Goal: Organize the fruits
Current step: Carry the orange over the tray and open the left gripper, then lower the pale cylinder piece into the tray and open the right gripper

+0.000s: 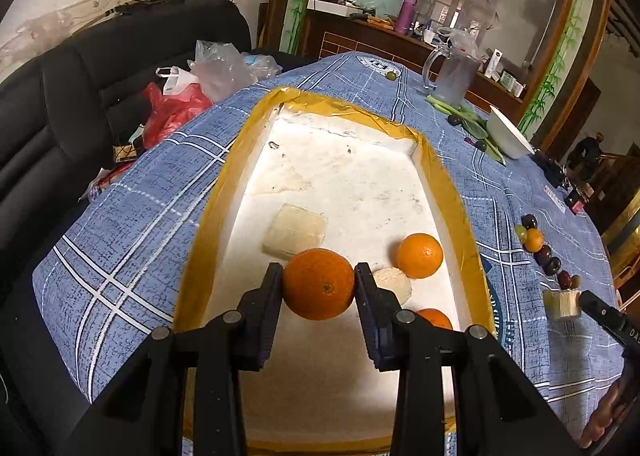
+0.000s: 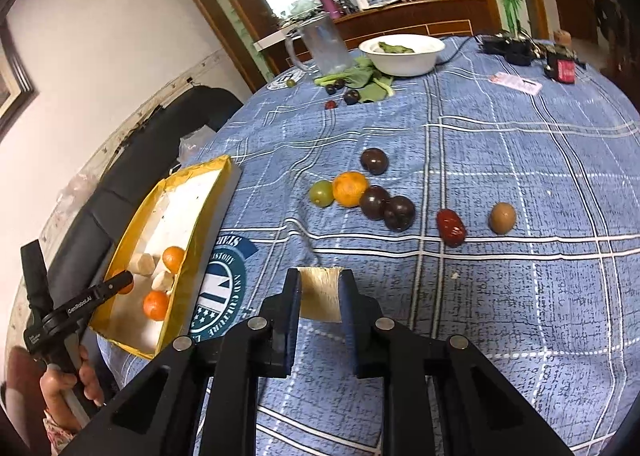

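The left gripper (image 1: 319, 288) was clamped on an orange (image 1: 319, 284), both pads pressed to its sides, and held it over the near end of the white foam box (image 1: 448, 191) with the yellow-taped rim. That position fits a drop-off: 2 other oranges (image 1: 420, 255) and 2 pale cut pieces (image 1: 294, 231) already lay on the box floor, so the box was evidently the collecting point.

The right gripper (image 2: 319, 298) was closed on a pale fibrous chunk (image 2: 320, 294) above the blue checked tablecloth (image 2: 500, 296), just right of the box. It matches the pale pieces in the box and was probably bound there.

Still loose on the cloth, well apart from the box, were a small orange (image 2: 350, 188), a green fruit (image 2: 322, 192), 3 dark plums (image 2: 399, 212), a red date (image 2: 451, 227) and a brown fruit (image 2: 502, 218). In my judgement the sorting was partly done, with most small fruit outstanding.
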A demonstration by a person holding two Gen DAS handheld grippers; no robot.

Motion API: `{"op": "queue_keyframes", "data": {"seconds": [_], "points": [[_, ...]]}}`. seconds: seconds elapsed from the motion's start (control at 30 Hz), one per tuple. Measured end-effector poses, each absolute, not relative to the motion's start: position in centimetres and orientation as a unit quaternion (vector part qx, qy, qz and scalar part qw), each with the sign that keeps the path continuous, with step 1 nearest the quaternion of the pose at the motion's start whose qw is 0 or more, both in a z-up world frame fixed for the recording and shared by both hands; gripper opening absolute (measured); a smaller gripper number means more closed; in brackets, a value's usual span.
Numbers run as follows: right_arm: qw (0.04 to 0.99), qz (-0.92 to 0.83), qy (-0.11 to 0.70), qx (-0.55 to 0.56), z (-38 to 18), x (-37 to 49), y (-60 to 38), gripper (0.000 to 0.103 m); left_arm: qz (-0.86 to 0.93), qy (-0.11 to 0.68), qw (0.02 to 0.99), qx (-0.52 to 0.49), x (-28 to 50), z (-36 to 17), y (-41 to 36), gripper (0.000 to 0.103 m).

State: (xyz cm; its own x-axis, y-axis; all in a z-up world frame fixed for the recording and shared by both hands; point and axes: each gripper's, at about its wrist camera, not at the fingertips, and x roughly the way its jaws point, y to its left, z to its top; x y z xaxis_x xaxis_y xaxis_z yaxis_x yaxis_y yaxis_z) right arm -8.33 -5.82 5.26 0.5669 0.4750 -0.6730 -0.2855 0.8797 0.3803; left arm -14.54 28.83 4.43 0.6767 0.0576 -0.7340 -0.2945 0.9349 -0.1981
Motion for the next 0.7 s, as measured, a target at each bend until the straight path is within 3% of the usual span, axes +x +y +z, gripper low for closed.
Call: {"op": "queue_keyframes", "data": {"seconds": [0.1, 0.17, 0.23, 0.33, 0.57, 0.6, 0.63, 0.67, 0.7], "points": [[0.878, 0.201, 0.423, 0.097, 4.5, -8.0, -5.3, 0.023, 0.092, 0.392, 0.903, -0.152, -14.6, 4.3, 28.6, 0.035], [0.872, 0.203, 0.434, 0.097, 3.8, -7.9, -5.1, 0.033, 0.091, 0.396, 0.902, -0.148, -14.6, 4.0, 28.4, 0.035], [0.870, 0.203, 0.439, 0.092, 3.4, -8.2, -4.7, 0.054, 0.095, 0.397, 0.902, -0.140, -14.5, 3.9, 28.1, 0.035], [0.875, 0.209, 0.430, 0.076, 3.4, -9.3, -4.0, 0.068, 0.101, 0.398, 0.903, -0.126, -14.3, 3.7, 27.8, 0.035], [0.877, 0.222, 0.426, -0.001, 2.9, -11.7, -0.7, 0.068, 0.117, 0.400, 0.902, -0.113, -14.2, 3.5, 27.5, 0.035], [0.879, 0.218, 0.424, -0.010, 2.8, -11.9, -0.4, 0.063, 0.114, 0.400, 0.902, -0.117, -14.2, 3.6, 27.6, 0.035], [0.882, 0.211, 0.421, -0.017, 2.9, -12.0, -0.3, 0.042, 0.111, 0.399, 0.902, -0.122, -14.3, 3.8, 27.7, 0.035], [0.883, 0.208, 0.420, -0.021, 3.1, -12.0, -0.3, 0.035, 0.109, 0.397, 0.903, -0.125, -14.4, 3.9, 27.8, 0.036], [0.881, 0.212, 0.422, -0.014, 3.2, -11.9, -0.3, 0.035, 0.108, 0.394, 0.904, -0.131, -14.6, 4.1, 27.9, 0.036]]}}
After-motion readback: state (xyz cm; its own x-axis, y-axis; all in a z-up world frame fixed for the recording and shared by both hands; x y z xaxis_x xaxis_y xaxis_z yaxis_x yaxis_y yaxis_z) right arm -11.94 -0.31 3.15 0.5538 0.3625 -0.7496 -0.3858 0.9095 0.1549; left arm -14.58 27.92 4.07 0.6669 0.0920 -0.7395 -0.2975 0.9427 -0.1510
